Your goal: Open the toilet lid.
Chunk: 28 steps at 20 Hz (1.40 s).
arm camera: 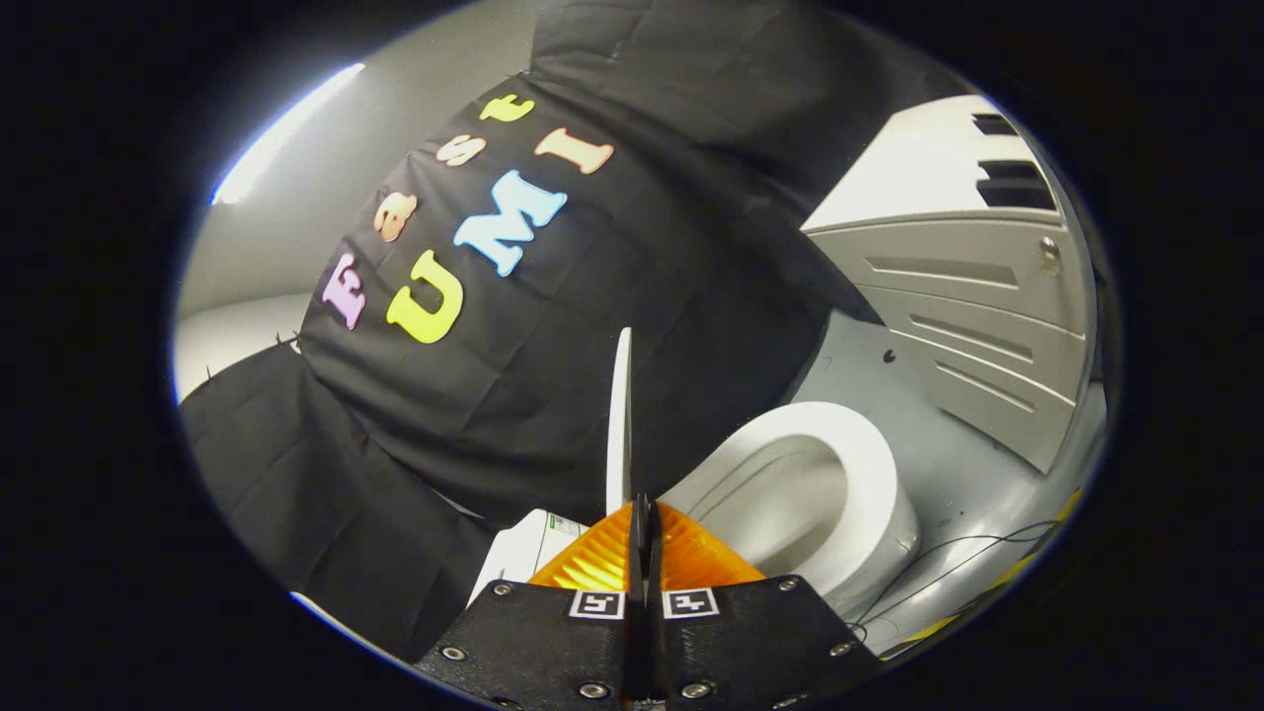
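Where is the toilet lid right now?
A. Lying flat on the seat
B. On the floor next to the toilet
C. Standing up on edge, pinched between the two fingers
C: the lid rises edge-on from between the closed gripper, with the seat uncovered beside it.

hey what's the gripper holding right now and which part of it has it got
The gripper is shut on the toilet lid, pinching its thin free edge. The lid stands raised, edge-on to the camera, beside the open toilet seat.
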Motion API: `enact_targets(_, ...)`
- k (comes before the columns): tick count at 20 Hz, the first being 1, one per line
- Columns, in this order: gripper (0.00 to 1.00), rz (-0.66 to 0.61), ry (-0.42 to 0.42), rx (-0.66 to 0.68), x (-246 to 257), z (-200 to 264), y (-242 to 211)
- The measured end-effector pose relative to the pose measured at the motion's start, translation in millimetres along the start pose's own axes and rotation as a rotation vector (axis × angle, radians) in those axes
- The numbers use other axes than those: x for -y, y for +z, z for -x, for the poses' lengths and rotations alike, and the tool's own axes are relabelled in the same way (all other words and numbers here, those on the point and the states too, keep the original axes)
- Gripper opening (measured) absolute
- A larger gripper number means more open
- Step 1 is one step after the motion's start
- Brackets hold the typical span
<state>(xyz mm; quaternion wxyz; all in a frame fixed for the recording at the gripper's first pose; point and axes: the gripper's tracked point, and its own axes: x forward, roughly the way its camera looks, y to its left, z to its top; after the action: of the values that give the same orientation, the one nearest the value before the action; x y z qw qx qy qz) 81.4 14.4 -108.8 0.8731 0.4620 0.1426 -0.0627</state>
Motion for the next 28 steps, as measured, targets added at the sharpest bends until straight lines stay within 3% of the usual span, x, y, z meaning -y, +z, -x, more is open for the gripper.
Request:
enact_targets(4,0.0,0.11,0.029,0.002,-35.3,3.1,0.7)
enact_targets(10,0.0,0.127,0.06,0.007,-65.9,1.8,-2.4)
enact_targets(16,0.0,0.245,0.134,0.01,-118.9,2.0,-13.4)
enact_targets(28,0.0,0.401,0.2,0.008,-197.1,-3.1,-48.9)
